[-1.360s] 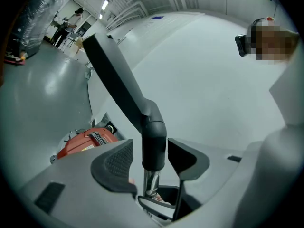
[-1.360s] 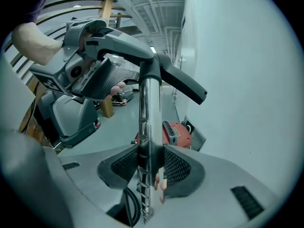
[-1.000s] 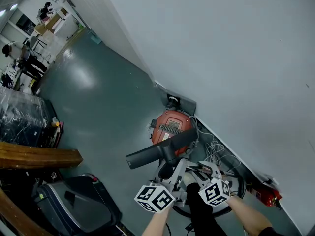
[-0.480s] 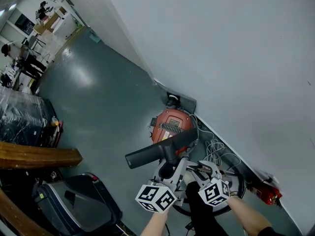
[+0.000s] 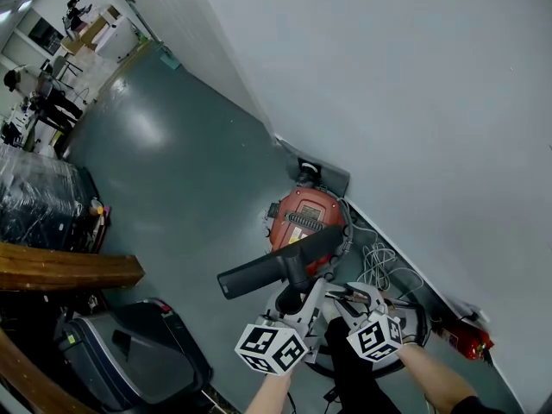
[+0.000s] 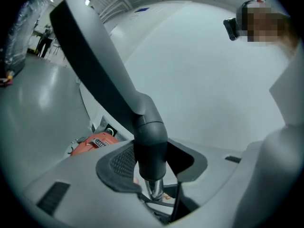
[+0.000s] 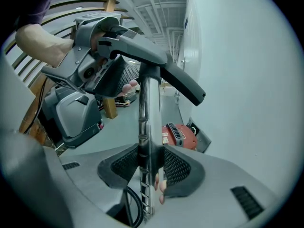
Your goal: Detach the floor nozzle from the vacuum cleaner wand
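Left gripper clamped on the nozzle neck, right gripper clamped on the wand further down; both sit on the wand's long axis, so the pull should run along it.

head: high, steeply down | gripper views: close, along the wand — all three share red vacuum body

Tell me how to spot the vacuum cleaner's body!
Follow the big white wall down to where it meets the grey floor. The vacuum cleaner body sits there, just beyond the dark floor nozzle held in the air. It is the round red shell with a black grille, beside pale tangled cables.
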Demonstrator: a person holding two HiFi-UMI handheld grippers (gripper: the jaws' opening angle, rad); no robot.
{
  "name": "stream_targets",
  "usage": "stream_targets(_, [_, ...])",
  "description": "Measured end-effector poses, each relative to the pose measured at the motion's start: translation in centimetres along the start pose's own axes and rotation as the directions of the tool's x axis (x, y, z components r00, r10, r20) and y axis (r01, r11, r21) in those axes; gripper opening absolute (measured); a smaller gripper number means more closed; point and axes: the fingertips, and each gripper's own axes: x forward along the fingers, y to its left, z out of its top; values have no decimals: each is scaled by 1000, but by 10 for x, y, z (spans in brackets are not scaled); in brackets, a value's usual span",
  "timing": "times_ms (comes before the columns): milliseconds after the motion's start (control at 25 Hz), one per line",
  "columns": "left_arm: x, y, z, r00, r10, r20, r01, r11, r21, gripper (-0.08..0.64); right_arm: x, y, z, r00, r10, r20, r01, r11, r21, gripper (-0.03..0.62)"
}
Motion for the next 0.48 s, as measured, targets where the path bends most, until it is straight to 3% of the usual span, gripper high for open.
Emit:
stream_targets(80, [-2, 3, 1, 1000, -4, 10, 5, 999, -34, 179, 1, 1, 2, 1000, 10, 3, -10, 1000, -1, 161])
stream_targets(200, [-3, 9, 0, 999, -45, 22, 48, 979, -199, 179, 1, 0, 4, 1000, 13, 8, -13, 1000, -4, 161])
stream_targets(240, [-3, 10, 0, 999, -51, 19, 54, 973, -223, 179, 1, 0, 4, 1000, 14, 7, -14, 1000, -4, 161])
stream_targets(280, [-3, 11, 1, 999, -48, 12, 50, 975, -216, 179, 3, 0, 4, 1000, 17, 6, -17, 1000, -4, 161])
stream_targets(400, [-3, 11, 4, 1000, 4, -15, -5, 998, -64, 178, 7, 4, 4, 1000, 31, -3, -31, 1000, -3, 161])
stream_targets(480, [-4, 12, 4, 999, 30, -18, -30, 1000, -9, 179, 9, 5, 4, 999, 39, -6, -39, 999, -2, 161])
